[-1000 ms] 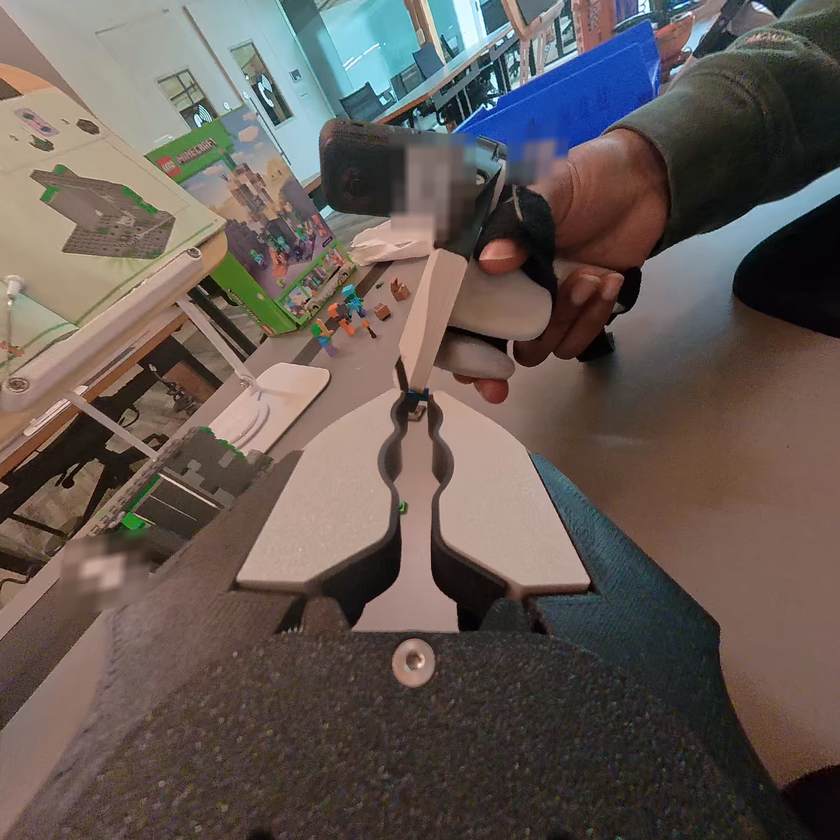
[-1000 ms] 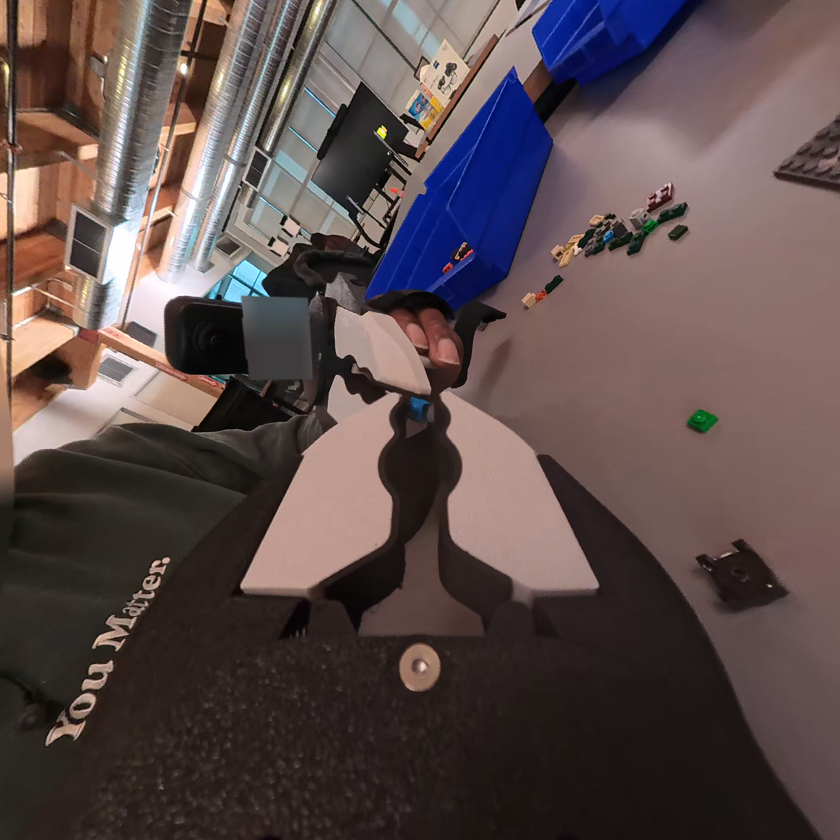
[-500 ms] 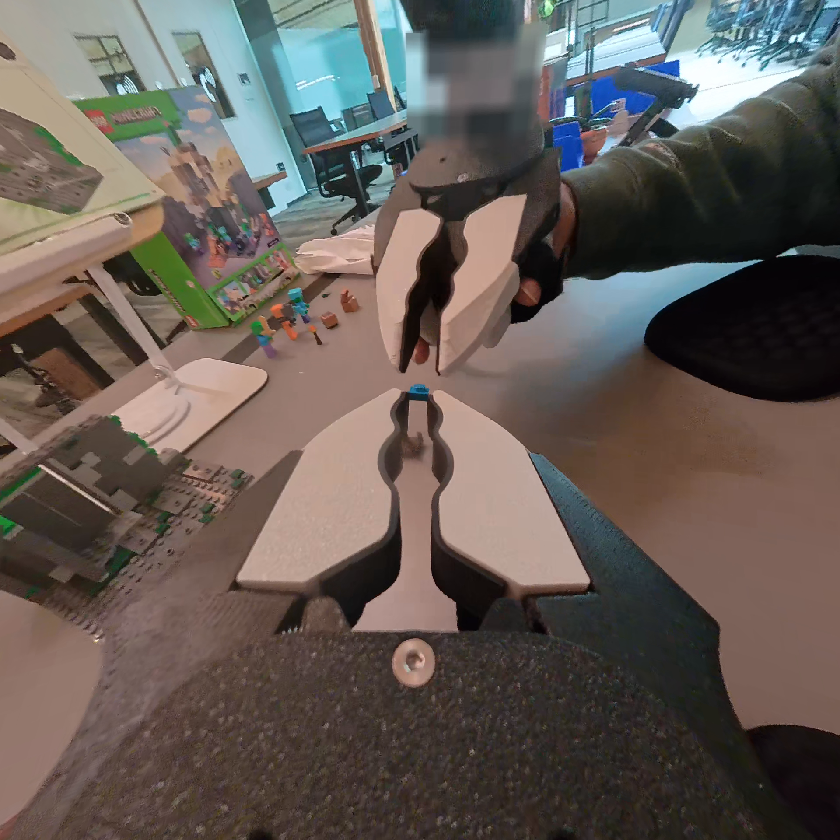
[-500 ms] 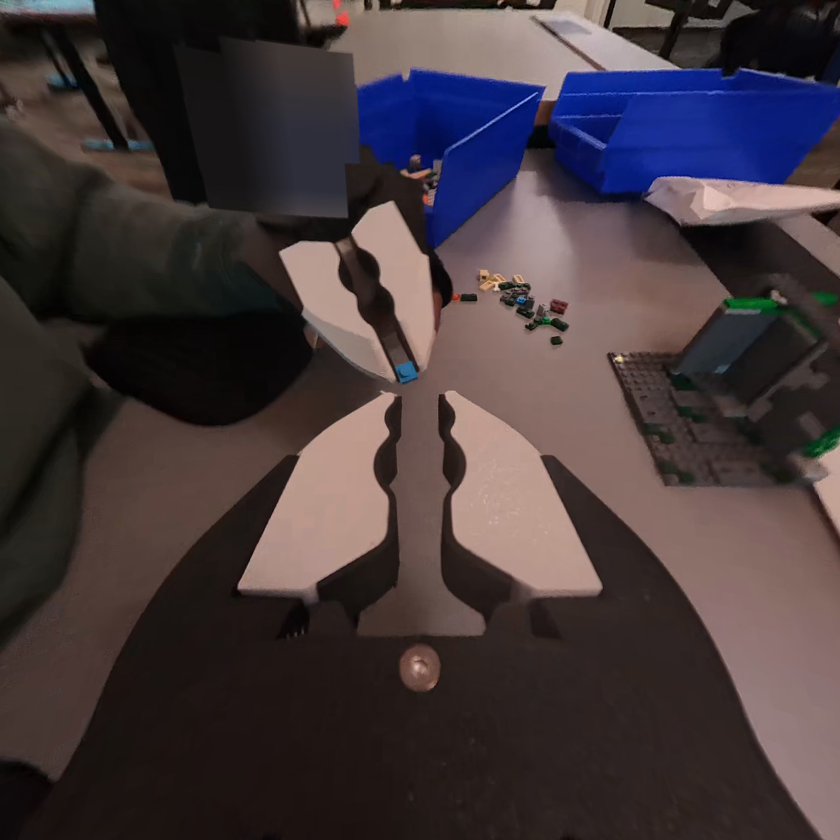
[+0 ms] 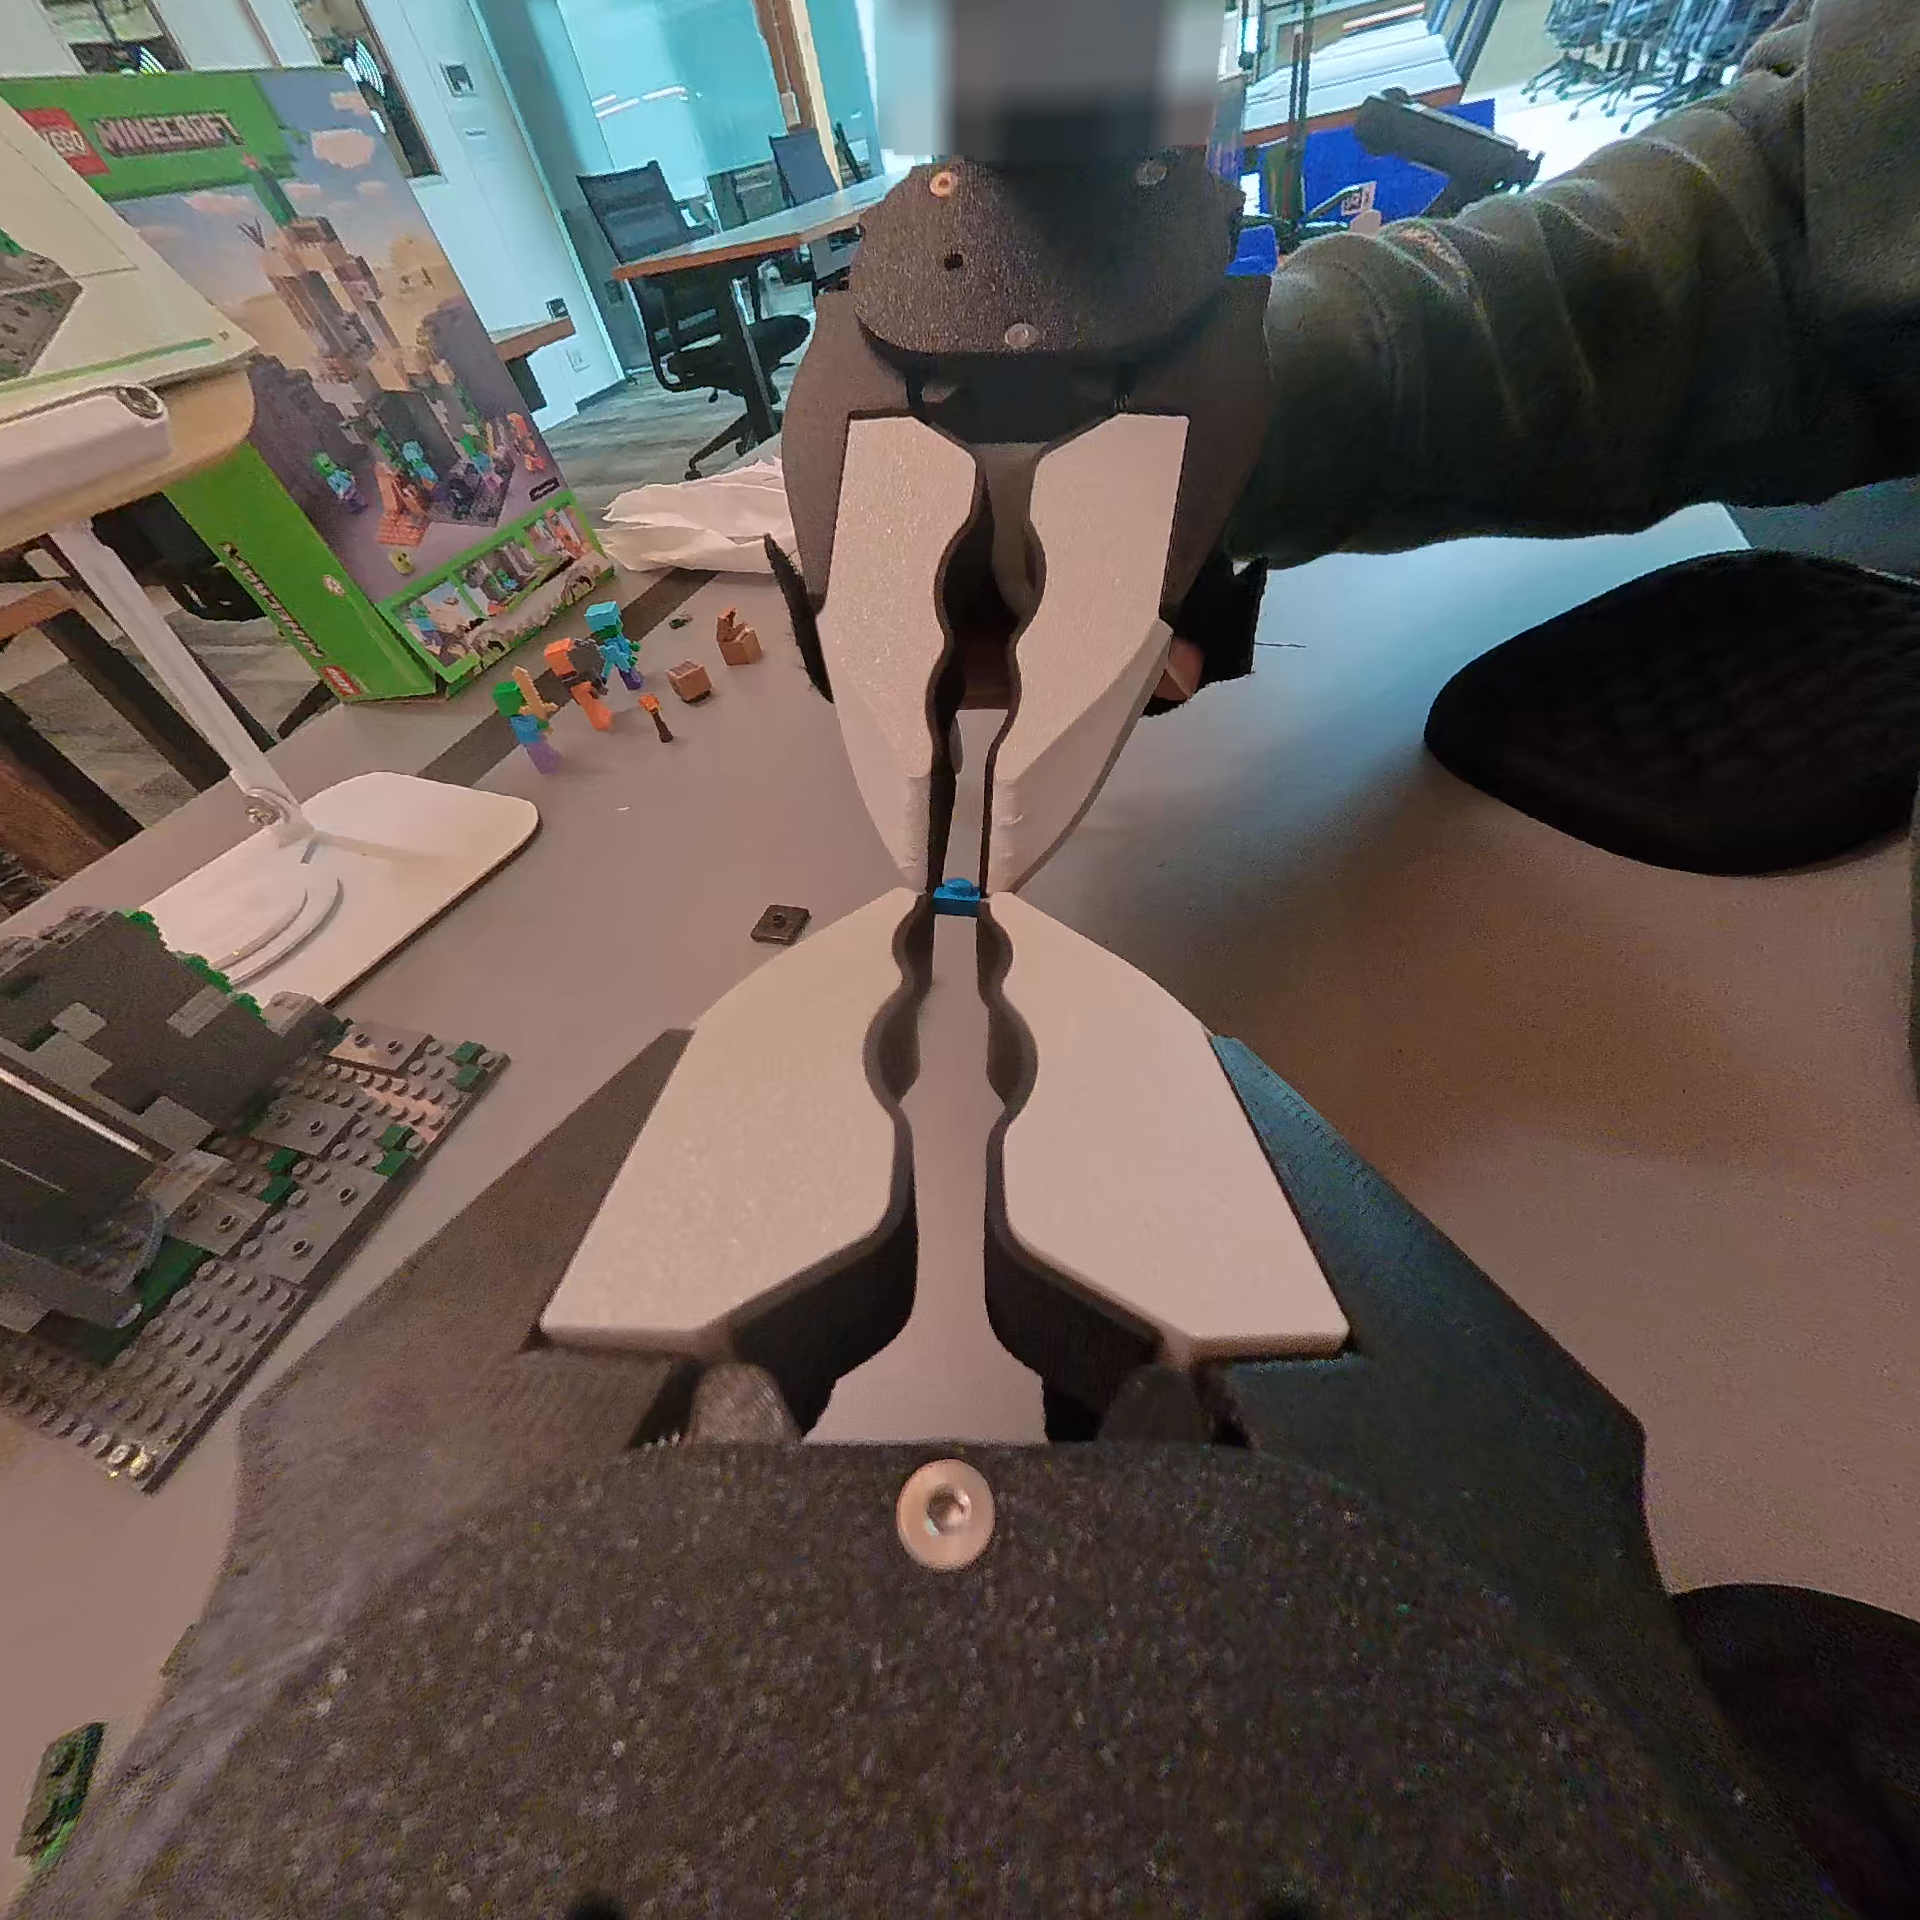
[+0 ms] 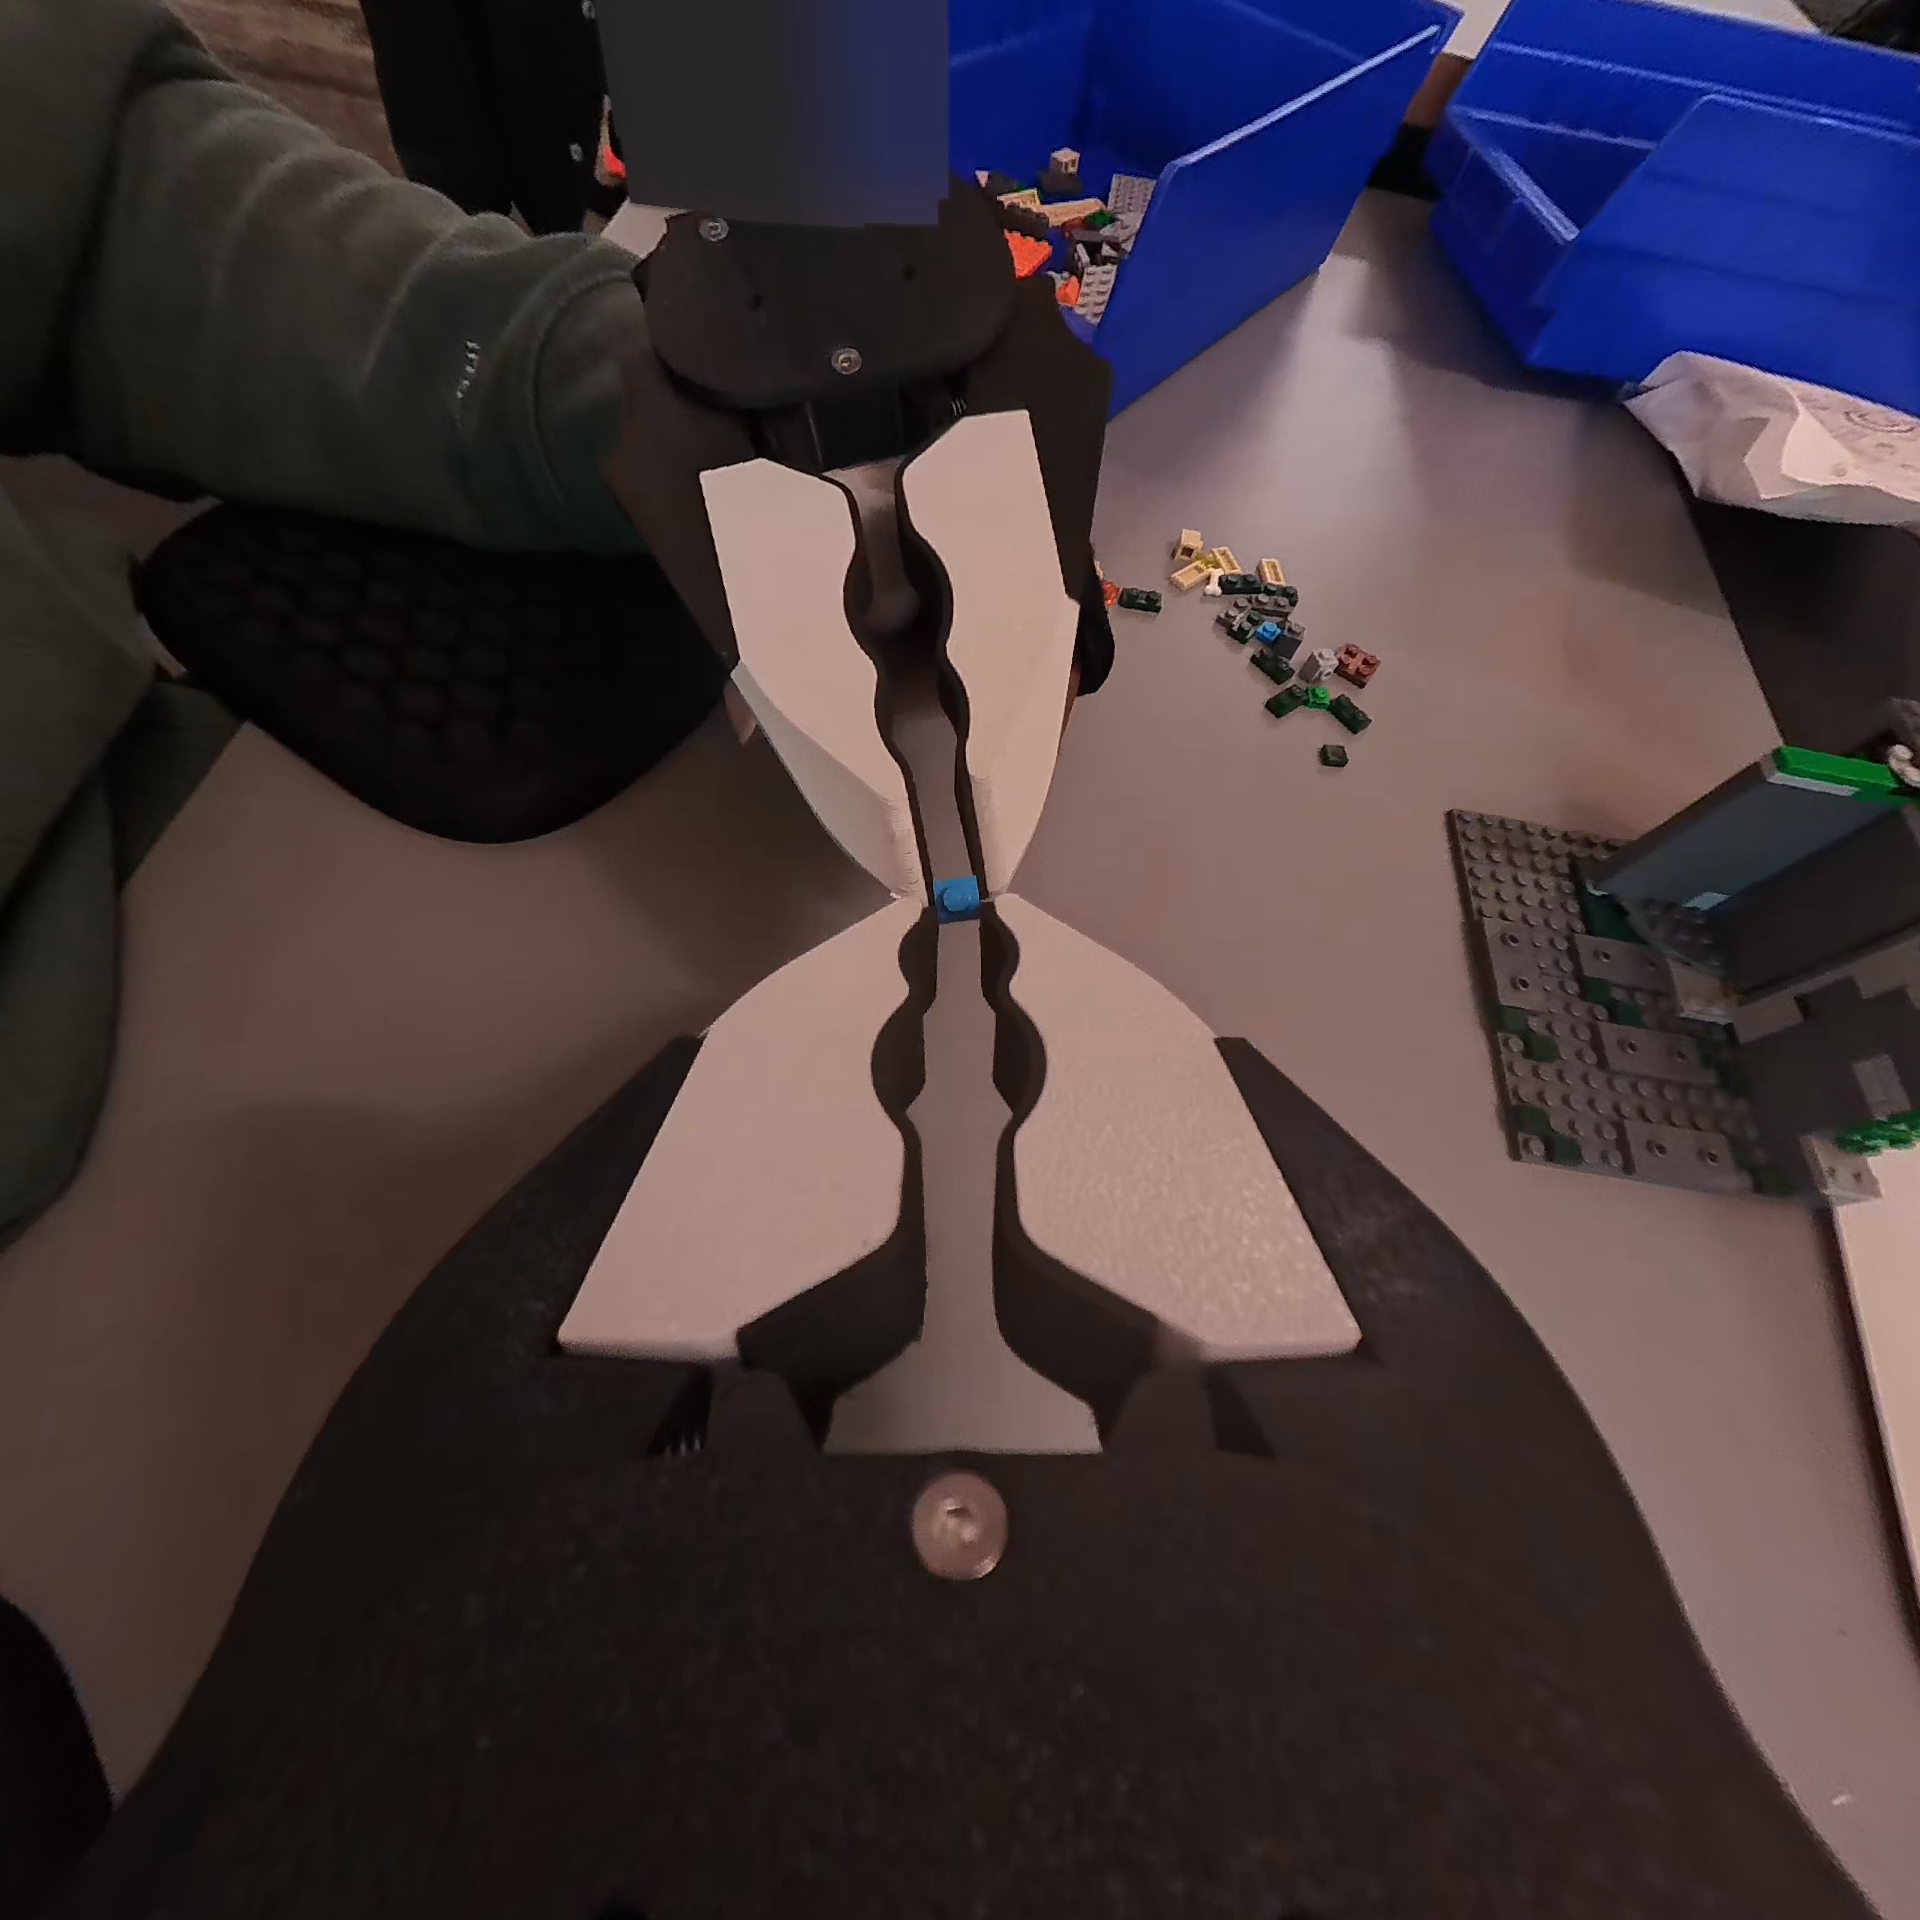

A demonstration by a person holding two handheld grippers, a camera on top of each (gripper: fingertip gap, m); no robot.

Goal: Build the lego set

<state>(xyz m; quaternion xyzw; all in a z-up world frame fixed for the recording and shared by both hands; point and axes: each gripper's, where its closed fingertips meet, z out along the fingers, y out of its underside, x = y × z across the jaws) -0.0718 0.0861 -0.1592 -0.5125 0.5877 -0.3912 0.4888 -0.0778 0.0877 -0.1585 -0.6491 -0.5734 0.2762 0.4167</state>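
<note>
A small blue brick (image 5: 956, 896) is pinched at the tips of my left gripper (image 5: 956, 920), a little above the grey table. My right gripper (image 5: 958, 868) meets it tip to tip from the far side, its jaws narrowed to the brick's width on the brick's other end. The right wrist view shows the same: the blue brick (image 6: 956, 899) sits between my right gripper (image 6: 958, 925) and the left gripper (image 6: 943, 868). The partly built grey and green model (image 5: 156, 1091) stands on its studded baseplate (image 5: 312, 1174) at the left, and at the right in the right wrist view (image 6: 1766, 935).
Loose bricks (image 6: 1268, 634) lie before two blue bins (image 6: 1247, 187). A dark small plate (image 5: 779, 923), minifigures (image 5: 582, 675), the set's box (image 5: 343, 416) and a white stand base (image 5: 395, 852) are at the left. A black pad (image 5: 1683, 707) lies under the sleeve. Less than 4 cm separates the two grippers' tips.
My right gripper has come down to the left gripper's tips and narrowed its jaws around the blue brick. The left gripper still holds the brick.
</note>
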